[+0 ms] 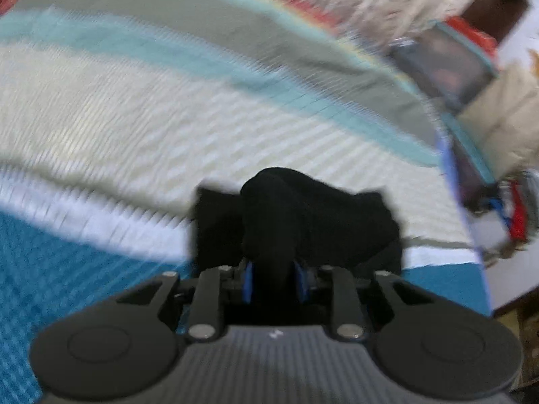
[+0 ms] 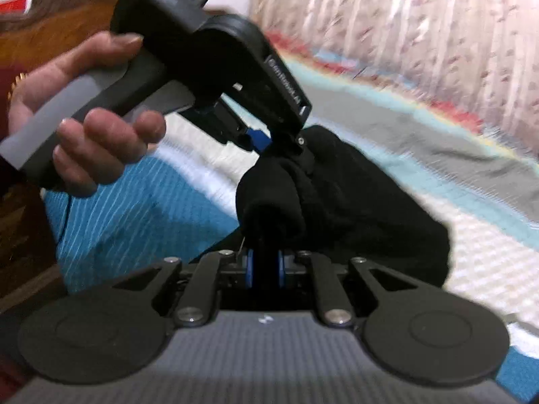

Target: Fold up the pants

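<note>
Both tools pinch black pants [image 2: 353, 202]: left tool [image 2: 269, 141] at 12 o'clock, right tool [image 2: 266, 269] at 6; keep edges aligned, lower onto striped bedspread [image 1: 134, 118] evenly

White lettering on tongs [image 2: 269, 141], blurred, unreadable

Your black pants [image 2: 353, 202] are bunched into a soft, dark heap, lifted partly above the striped bed [image 2: 134, 208].
</note>
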The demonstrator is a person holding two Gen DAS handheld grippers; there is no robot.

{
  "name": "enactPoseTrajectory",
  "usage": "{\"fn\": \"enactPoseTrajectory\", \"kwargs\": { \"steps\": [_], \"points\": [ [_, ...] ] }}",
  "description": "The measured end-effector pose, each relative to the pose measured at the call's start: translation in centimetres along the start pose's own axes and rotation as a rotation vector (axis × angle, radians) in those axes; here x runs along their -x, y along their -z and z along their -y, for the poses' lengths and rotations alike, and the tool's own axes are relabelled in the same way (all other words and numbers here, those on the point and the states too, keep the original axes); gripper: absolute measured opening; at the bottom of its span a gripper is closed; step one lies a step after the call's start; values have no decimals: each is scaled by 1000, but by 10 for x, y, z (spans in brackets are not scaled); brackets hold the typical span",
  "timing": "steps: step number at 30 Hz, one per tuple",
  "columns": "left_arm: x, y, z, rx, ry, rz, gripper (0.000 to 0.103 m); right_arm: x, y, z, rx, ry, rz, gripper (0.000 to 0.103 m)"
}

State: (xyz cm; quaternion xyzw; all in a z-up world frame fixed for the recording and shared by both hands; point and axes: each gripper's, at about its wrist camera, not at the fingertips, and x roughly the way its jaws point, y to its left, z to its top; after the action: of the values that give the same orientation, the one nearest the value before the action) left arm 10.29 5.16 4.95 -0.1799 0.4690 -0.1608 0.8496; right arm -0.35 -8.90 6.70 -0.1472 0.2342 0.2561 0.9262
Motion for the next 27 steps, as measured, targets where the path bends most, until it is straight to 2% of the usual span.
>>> {"fn": "enactPoseTrajectory", "kwargs": {
  "steps": [2, 4, 6, 8, 10, 13, 15, 16, 17, 19, 23, 27],
  "points": [
    [-17, 12, -14, 11, -52, -33, 39, -19, 9, -5, -7, -47, -85, 24],
    [-19, 19, -19, 21, -69, -12, 50, -20, 16, -3, -31, -92, -115, 32],
    [-17, 20, -22, 44, -55, 18, 53, -4, 12, -1, -56, -128, -83, 38],
    [-14, 20, -26, 66, -47, 27, 57, 17, 11, 14, -116, -150, -29, 38],
    [-10, 24, -25, 63, -66, 37, 59, 32, 12, 28, -178, -122, 12, 38],
    [2, 28, -20, 40, -95, 57, 63, 52, 22, 58, -316, -23, 40, 38],
    [12, 33, -11, 10, -138, 69, 70, 59, 36, 75, -406, 35, 36, 38],
    [18, 36, -6, -8, -168, 72, 77, 60, 41, 83, -448, 52, 28, 38],
    [22, 40, 1, -32, -206, 77, 81, 61, 47, 88, -493, 61, 15, 38],
    [29, 45, 11, -70, -247, 87, 81, 57, 56, 89, -550, 72, -24, 39],
    [35, 54, 25, -109, -314, 90, 81, 37, 59, 82, -531, 83, -104, 40],
    [36, 60, 31, -121, -354, 91, 82, 36, 58, 72, -509, 64, -137, 40]
  ]
}}
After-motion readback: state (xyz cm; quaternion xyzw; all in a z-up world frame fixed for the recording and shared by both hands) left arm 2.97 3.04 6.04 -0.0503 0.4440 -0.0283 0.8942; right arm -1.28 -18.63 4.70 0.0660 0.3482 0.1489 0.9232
